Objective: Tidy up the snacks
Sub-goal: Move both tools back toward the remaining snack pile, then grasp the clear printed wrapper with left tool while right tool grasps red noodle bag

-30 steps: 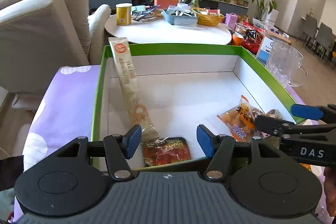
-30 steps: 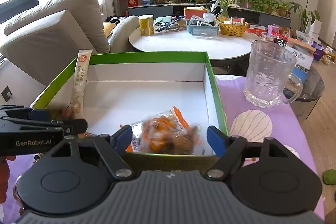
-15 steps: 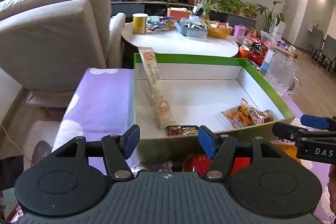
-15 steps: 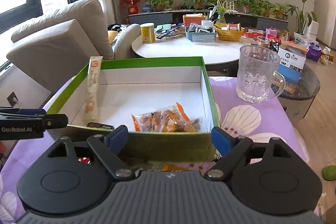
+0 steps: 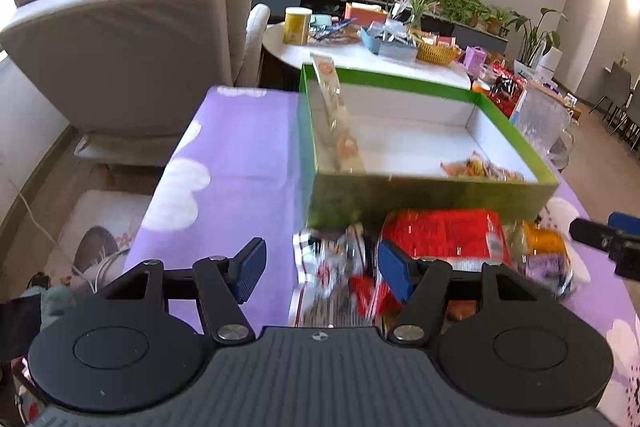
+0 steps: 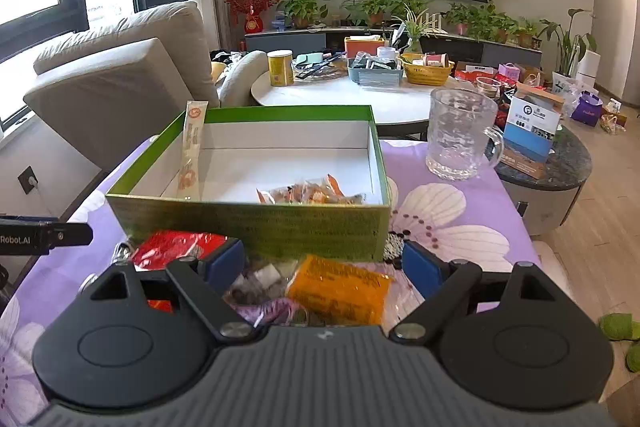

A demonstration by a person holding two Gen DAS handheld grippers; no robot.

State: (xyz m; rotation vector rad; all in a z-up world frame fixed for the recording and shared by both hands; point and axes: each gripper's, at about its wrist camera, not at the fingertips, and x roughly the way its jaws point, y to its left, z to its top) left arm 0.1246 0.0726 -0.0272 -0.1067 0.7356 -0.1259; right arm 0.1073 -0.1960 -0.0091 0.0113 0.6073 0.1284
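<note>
A green box [image 5: 424, 197] [image 6: 248, 227] with a white inside stands on the purple cloth. In it a long pale snack stick [image 5: 334, 107] [image 6: 191, 151] leans on the left wall, and an orange snack bag [image 5: 480, 169] [image 6: 312, 193] lies near the front right. Before the box lies a loose pile: a red packet [image 5: 440, 233] [image 6: 176, 247], an orange packet [image 6: 340, 287] and a silvery packet [image 5: 332, 267]. My left gripper [image 5: 322, 271] hangs open over the pile's left part. My right gripper [image 6: 322, 265] is open above the orange packet. Neither holds anything.
A glass mug [image 6: 456, 139] stands right of the box on the flowered cloth [image 6: 440, 223]. Beyond are a white round table [image 6: 340, 95] with tins and baskets, and a grey sofa [image 5: 128, 39] on the left. The left gripper's tip [image 6: 44, 235] shows at the left edge.
Both grippers have drawn back out of the box toward me. The pile of packets in front of the box has come into view under them. The left one also shifted left.
</note>
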